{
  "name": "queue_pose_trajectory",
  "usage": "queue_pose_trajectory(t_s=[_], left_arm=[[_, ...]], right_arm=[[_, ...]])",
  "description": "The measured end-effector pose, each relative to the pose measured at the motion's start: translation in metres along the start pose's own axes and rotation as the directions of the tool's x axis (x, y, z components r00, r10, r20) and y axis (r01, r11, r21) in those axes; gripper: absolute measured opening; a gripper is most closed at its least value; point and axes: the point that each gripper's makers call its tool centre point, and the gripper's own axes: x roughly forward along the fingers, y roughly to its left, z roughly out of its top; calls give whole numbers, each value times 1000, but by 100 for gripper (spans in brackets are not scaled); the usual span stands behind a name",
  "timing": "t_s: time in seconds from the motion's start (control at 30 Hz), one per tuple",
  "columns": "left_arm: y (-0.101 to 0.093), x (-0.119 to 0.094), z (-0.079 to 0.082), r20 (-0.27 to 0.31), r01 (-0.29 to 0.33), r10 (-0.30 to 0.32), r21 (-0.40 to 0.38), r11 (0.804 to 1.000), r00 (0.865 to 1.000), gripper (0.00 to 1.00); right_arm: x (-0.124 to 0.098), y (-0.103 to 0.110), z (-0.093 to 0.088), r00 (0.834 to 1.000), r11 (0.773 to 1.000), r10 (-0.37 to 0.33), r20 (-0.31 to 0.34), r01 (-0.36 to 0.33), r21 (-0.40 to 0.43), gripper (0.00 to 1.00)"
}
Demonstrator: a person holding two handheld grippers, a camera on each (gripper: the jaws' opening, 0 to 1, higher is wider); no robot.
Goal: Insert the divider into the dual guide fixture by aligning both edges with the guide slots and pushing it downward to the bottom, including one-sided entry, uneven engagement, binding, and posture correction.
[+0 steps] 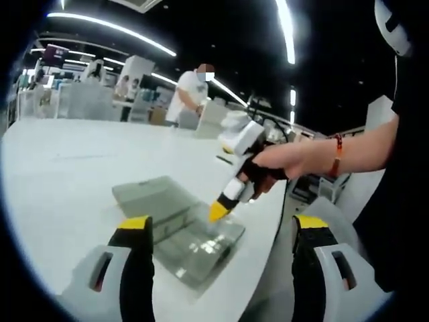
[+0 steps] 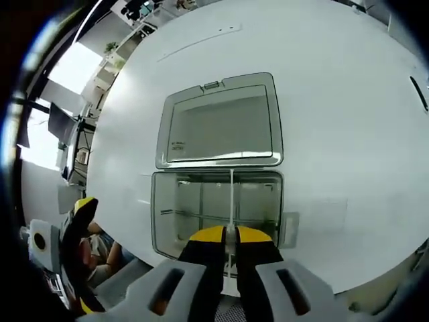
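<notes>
Clear plastic makes up the shallow box (image 2: 216, 211) lying on the smooth white table (image 2: 335, 100), its flat hinged lid (image 2: 218, 124) folded open beyond it. Inside the box stands a thin see-through divider (image 2: 232, 201), upright, and the right gripper (image 2: 228, 235) has its yellow-tipped jaws pinched together on it. Left gripper (image 1: 224, 225) jaws stand wide apart near the box

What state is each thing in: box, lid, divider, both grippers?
Clear plastic box: open, on the white table.
Lid: folded back flat beside the box.
Divider: upright in the box, pinched at its top edge.
Right gripper: shut on the divider.
Left gripper: open, holding nothing.
</notes>
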Motion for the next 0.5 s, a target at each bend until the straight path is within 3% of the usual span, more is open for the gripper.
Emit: queue_pose_trajectory(t_s=[0.5], left_arm=[[-1,1,3,3,6,-6,5,1000,1000,83]], right_arm=[[1,-2,0,1000,1000,-18,19,18,-7,0]])
